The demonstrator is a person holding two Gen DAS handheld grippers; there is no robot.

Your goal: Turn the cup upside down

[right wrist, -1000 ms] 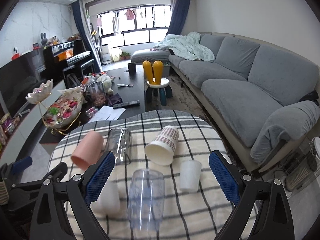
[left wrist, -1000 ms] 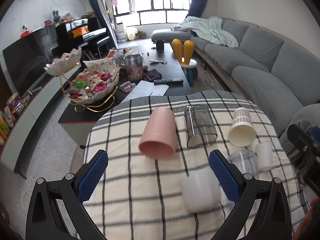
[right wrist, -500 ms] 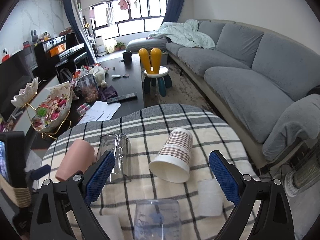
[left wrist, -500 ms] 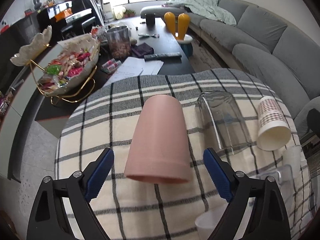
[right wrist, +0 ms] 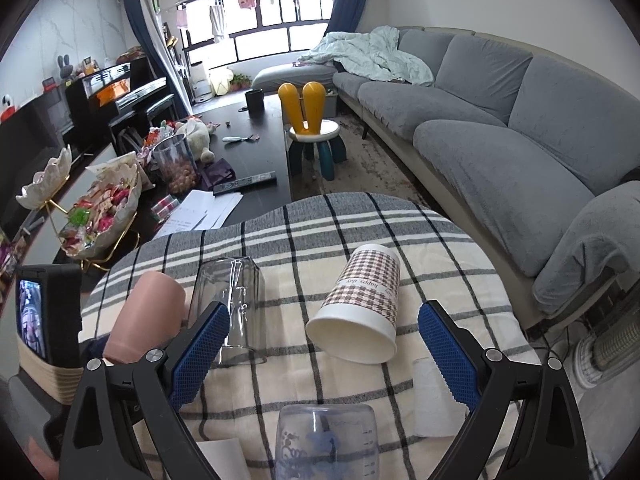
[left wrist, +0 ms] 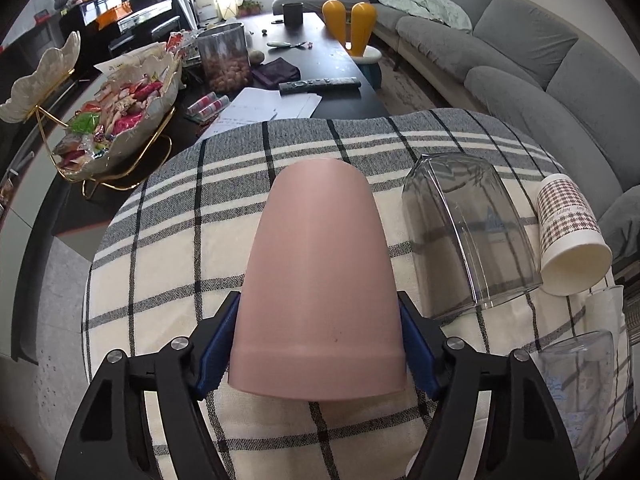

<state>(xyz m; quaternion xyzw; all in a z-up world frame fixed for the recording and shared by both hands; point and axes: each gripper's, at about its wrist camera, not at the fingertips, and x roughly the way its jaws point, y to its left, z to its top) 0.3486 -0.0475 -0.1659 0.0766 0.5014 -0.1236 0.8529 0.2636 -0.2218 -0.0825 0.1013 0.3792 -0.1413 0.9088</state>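
A pink cup (left wrist: 320, 280) lies on its side on the plaid tablecloth (left wrist: 168, 240), open end toward me. My left gripper (left wrist: 320, 344) has its blue pads against both sides of the cup near the rim. The pink cup also shows in the right wrist view (right wrist: 146, 316), at the left. My right gripper (right wrist: 324, 356) is open and empty above the table, with a checked paper cup (right wrist: 362, 304) lying on its side between and beyond its fingers.
A clear glass tumbler (left wrist: 468, 240) lies right of the pink cup, with the paper cup (left wrist: 568, 240) beyond it. A clear printed cup (right wrist: 328, 440) and a white cup (right wrist: 434, 396) lie near my right gripper. A snack bowl (left wrist: 120, 120) and coffee table (left wrist: 320, 52) stand behind.
My left gripper moved forward and down onto the pink cup and its fingers closed in against the cup's sides. My right gripper moved slightly closer to the table and stayed open.
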